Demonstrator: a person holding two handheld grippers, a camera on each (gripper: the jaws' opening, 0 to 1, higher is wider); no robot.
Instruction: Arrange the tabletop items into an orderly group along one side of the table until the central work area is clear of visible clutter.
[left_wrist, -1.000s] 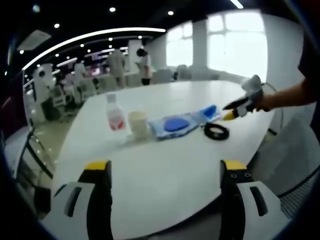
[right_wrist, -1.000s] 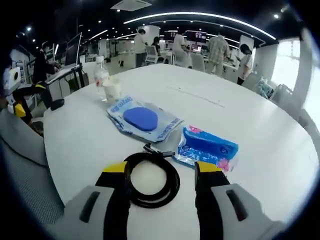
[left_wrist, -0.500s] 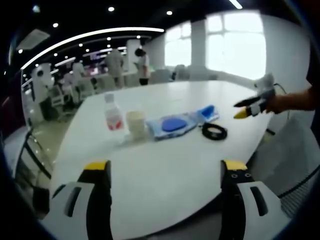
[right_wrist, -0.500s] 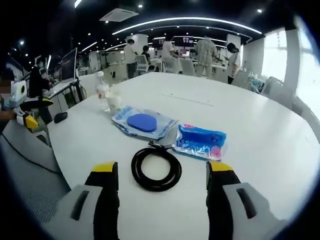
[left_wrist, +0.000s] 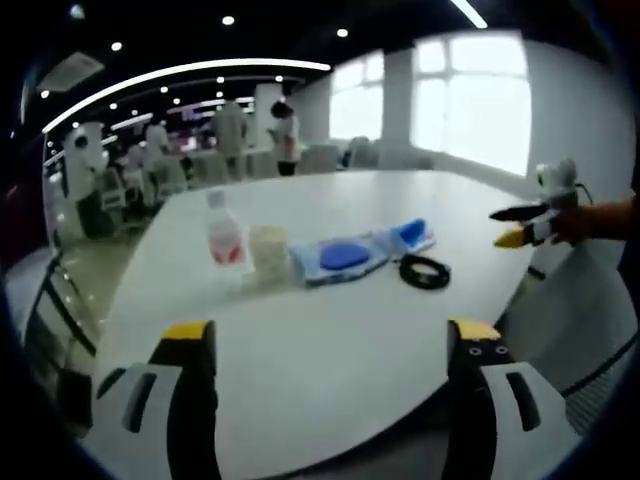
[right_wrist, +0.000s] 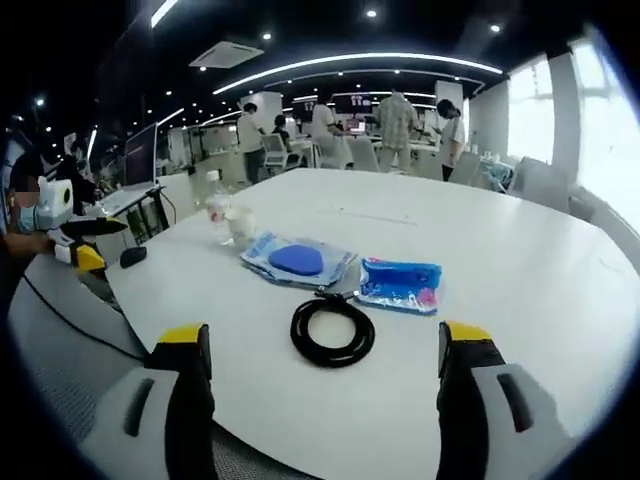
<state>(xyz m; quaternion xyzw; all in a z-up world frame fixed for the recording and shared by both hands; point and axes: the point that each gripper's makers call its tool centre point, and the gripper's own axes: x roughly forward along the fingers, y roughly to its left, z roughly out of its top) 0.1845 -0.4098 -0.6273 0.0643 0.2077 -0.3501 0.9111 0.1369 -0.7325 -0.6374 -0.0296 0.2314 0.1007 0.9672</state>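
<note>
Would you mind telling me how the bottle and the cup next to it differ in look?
The bottle is clear with a white cap and a red label; the cup is pale cream and plain. The bottle stands taller and narrows at the neck, while the cup is shorter and wider. The bottle is capped; whether the cup is covered cannot be told. Both stand upright, side by side on the white table.

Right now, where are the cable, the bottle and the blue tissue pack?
cable (right_wrist: 333, 331), right gripper view, on the coil's near loop
bottle (left_wrist: 225, 240), left gripper view, on its label
tissue pack (right_wrist: 400, 283), right gripper view, on its middle
</note>
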